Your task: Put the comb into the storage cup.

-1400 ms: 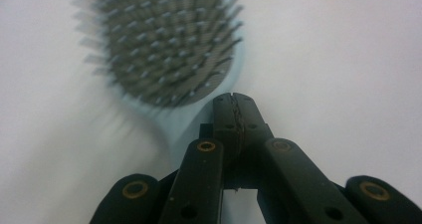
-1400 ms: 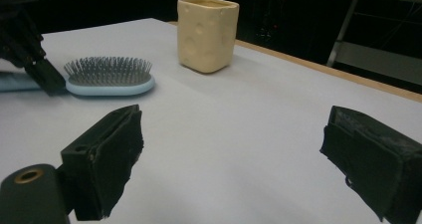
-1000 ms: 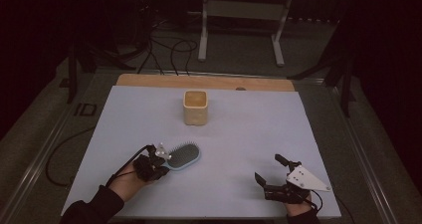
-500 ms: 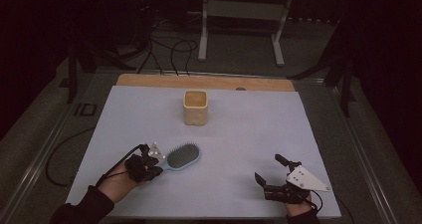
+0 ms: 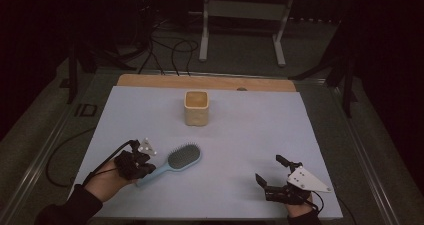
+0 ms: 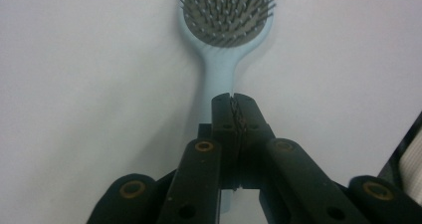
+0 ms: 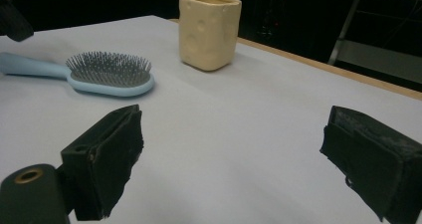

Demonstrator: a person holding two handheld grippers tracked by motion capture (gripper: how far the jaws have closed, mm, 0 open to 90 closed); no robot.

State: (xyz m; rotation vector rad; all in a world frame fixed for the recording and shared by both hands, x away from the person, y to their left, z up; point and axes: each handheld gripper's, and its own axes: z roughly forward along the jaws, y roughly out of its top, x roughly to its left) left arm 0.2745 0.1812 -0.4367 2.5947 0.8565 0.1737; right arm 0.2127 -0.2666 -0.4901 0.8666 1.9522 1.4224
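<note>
So the big pale lavender-covered desk has lots of bare surface, which sounds safe, but a smooth top like that probably lets things skate if they get nudged.

The light blue plastic hairbrush with grey bristles lies flat, bristles up, toward the near left corner of the desk. Its handle points at the near edge and the person's left hand. The cream-coloured squarish ceramic cup stands upright well apart from it, toward the middle of the far edge.

The left gripper is the worry. Its jaws are pressed together, pad against pad, right over the handle, and in the left gripper view the handle runs underneath them, not between them. As far as anyone can tell, nothing is actually grabbed. If it comes down like that, the closed tips likely just poke the handle, and the brush spins or slides toward the near edge. It'd need to spread its jaws first. The handle is also thin and lying flat, so a shallow pinch could pop off.

The right gripper sits near the near right corner with its jaws wide apart, holding nothing. It's too far away to steady the brush if it skids.
</note>
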